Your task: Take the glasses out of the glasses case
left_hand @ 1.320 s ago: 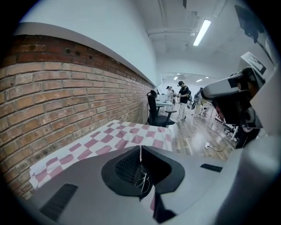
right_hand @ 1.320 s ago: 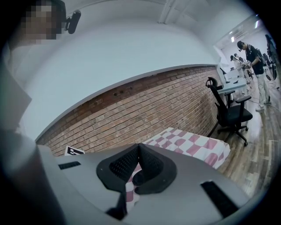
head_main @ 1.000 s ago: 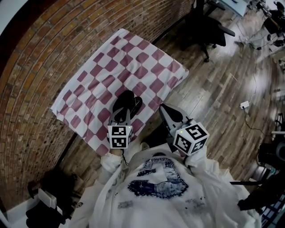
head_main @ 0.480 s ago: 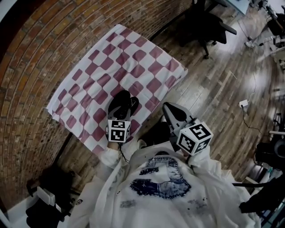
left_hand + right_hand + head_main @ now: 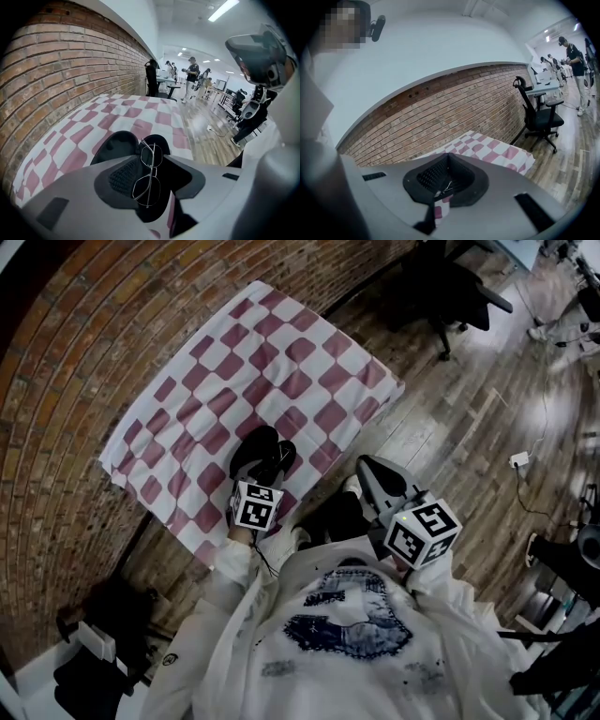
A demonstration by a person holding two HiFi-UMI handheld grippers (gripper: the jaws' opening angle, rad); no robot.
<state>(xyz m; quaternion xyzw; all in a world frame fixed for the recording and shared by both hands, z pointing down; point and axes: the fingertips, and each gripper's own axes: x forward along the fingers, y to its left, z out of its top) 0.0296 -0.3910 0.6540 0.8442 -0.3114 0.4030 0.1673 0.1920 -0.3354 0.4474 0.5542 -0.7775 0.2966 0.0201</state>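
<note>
A black glasses case (image 5: 255,444) lies open on the red-and-white checked cloth (image 5: 234,362), near its front edge. In the left gripper view its two halves (image 5: 116,144) spread apart, and thin wire-framed glasses (image 5: 146,174) rest over the dark interior. My left gripper (image 5: 265,457) points steeply down at the case. Its jaws are opening around the glasses (image 5: 152,160) and the pads do not press on them. My right gripper (image 5: 375,474) hangs off the cloth's right side, above the floor. Its jaws (image 5: 447,161) look shut, with nothing clearly between them.
A brick wall (image 5: 84,352) runs along the cloth's far and left sides. A black office chair (image 5: 450,296) stands on the wooden floor (image 5: 469,427) to the right. A white power strip (image 5: 518,459) and cables lie farther out. People stand far off in the room (image 5: 192,77).
My left gripper has sunk closer to the case and tilted more steeply down. My right gripper has drifted a little to the right, away from the cloth.
</note>
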